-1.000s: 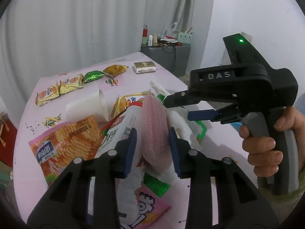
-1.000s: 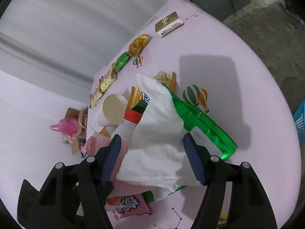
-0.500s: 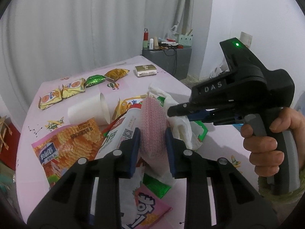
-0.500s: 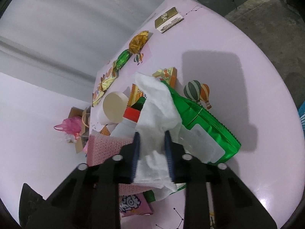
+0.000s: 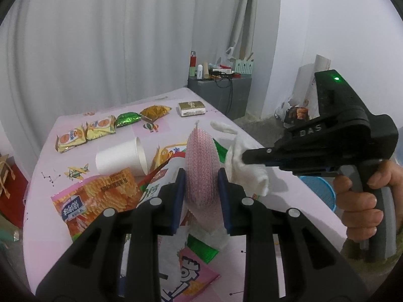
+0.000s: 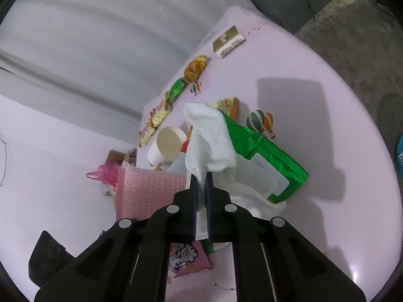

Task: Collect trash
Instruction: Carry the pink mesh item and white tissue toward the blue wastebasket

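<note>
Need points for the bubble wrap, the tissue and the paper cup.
bubble wrap [image 5: 201, 166]: left wrist view, middle of the pink sheet held between the fingers.
tissue [image 6: 210, 138]: right wrist view, broad white part above the fingertips.
paper cup [image 5: 118, 157]: left wrist view, white side wall of the tipped cup.

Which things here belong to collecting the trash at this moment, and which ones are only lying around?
In the job now:
- left claw, shut on the pink bubble wrap
- right claw, shut on the white tissue

Only lying around:
- paper cup
- orange chip bag
- green foil bag
- small box
</note>
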{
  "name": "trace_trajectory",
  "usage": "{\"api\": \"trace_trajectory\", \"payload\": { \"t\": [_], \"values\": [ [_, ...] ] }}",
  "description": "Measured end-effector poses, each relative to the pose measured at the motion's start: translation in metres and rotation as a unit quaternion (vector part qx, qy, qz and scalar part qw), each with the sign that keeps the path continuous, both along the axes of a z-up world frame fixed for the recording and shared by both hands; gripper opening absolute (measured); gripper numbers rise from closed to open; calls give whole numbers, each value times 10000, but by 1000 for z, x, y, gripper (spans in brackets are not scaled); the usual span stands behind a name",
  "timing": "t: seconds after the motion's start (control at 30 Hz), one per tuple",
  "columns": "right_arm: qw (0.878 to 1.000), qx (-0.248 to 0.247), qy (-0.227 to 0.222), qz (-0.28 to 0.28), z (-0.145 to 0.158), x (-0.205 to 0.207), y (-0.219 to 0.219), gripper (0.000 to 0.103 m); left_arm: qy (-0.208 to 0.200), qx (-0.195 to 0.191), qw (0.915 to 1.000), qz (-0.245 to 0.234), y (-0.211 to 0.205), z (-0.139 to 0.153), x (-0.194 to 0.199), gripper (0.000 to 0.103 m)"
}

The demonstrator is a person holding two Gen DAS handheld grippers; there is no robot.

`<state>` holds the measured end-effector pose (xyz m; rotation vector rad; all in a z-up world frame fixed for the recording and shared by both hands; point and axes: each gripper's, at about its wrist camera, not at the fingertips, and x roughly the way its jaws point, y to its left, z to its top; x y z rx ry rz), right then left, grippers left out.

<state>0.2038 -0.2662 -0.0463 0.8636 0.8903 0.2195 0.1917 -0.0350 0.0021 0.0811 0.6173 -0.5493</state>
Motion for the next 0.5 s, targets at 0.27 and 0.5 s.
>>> {"api": "trace_trajectory", "payload": {
  "t": [0.27, 0.5],
  "values": [
    [9994, 46, -339, -62, 25, -27, -8, 6, -193, -136, 9997, 20, 7, 17, -17, 24],
    [9980, 69, -617, -107, 44, -53, -13, 6, -382, -220, 9990, 48, 13, 36, -31, 23]
  ]
}}
